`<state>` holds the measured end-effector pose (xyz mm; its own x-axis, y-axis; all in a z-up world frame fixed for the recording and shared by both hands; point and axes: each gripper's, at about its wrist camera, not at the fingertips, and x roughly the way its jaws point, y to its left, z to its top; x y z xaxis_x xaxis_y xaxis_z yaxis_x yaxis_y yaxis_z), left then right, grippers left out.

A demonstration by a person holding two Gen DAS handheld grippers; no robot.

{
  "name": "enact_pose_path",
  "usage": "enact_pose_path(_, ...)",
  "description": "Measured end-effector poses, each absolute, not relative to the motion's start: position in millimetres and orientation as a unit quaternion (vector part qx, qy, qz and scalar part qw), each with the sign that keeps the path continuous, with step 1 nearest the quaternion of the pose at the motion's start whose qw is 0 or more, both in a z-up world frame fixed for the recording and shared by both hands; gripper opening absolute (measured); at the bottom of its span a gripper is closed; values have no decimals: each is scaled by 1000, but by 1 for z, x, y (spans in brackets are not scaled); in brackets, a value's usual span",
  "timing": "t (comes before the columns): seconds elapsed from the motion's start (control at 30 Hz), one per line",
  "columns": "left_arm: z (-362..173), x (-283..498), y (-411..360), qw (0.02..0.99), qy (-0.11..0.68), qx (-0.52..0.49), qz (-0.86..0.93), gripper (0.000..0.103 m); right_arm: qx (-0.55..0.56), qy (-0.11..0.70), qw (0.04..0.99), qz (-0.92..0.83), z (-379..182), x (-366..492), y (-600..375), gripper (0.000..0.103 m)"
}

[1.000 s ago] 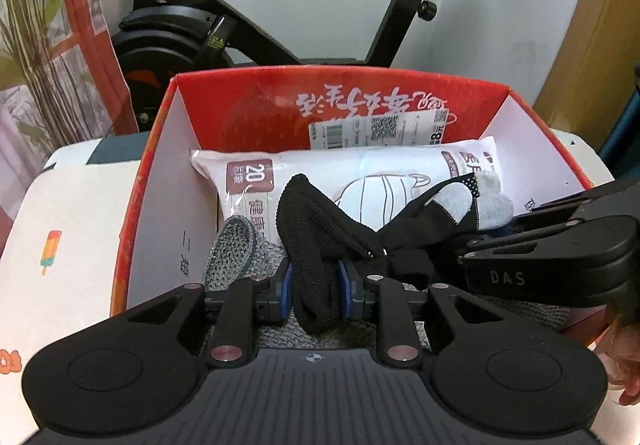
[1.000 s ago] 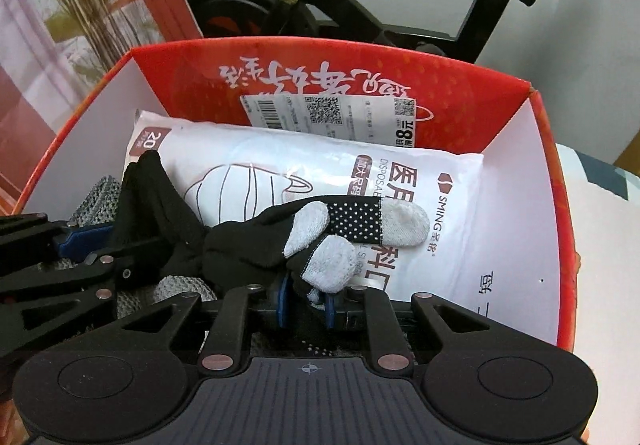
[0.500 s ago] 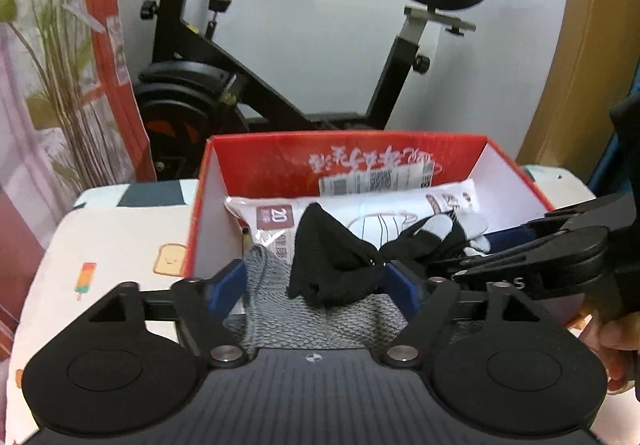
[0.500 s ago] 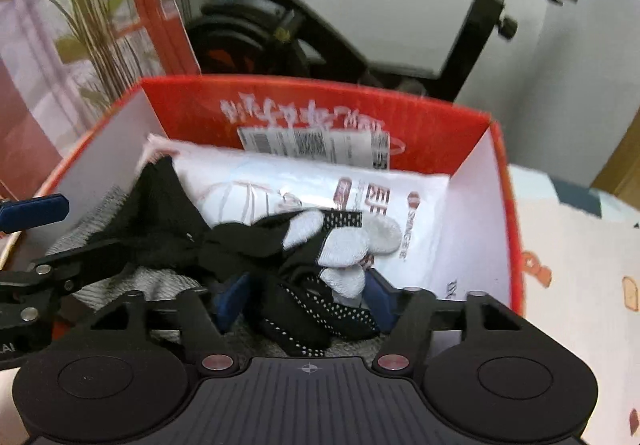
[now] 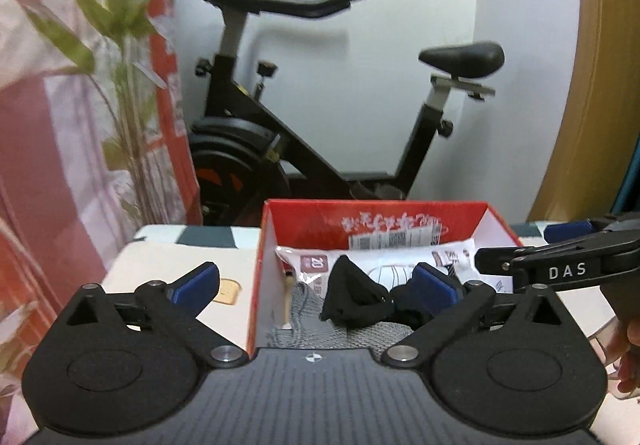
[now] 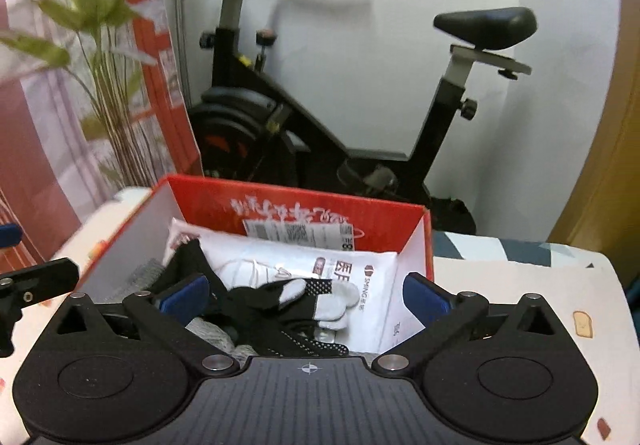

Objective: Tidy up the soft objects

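A red cardboard box [image 5: 261, 245] [image 6: 429, 245] stands on the table and holds soft things. A black glove [image 5: 352, 299] with grey fingertips [image 6: 332, 299] lies on top of a grey knit piece [image 5: 304, 311] and a white mask pack [image 6: 360, 265]. My left gripper [image 5: 316, 283] hangs above and in front of the box, its jaws opening wide with nothing between them. My right gripper [image 6: 304, 297] does the same, jaws opening and clear of the glove below. Each gripper shows in the other's view: the right gripper [image 5: 560, 265], the left gripper [image 6: 36, 283].
A black exercise bike [image 5: 304, 149] stands behind the table against the white wall. A leafy plant [image 6: 100, 45] and a red-patterned curtain are at the left. The tablecloth [image 6: 520, 285] has small printed pictures. A hand [image 5: 632, 345] shows at the right edge.
Both grippers let go of the black glove, spread their jaws wide and rose up and back from the box. The glove stays lying in the box.
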<state>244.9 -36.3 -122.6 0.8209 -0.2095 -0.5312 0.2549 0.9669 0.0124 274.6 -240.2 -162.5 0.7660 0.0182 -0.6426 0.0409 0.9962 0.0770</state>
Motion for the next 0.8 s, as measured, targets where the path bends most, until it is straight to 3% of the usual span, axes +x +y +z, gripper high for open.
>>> enact_pose_path(0.33,-82,172,-38,973,203,93,-54,103,78,274,959,-12,-125,207,-239,103)
enact_pose_path(0.8,-13,68,-5,981,169,48,-79,103,74,211,975,-23,-38,89,-210,103)
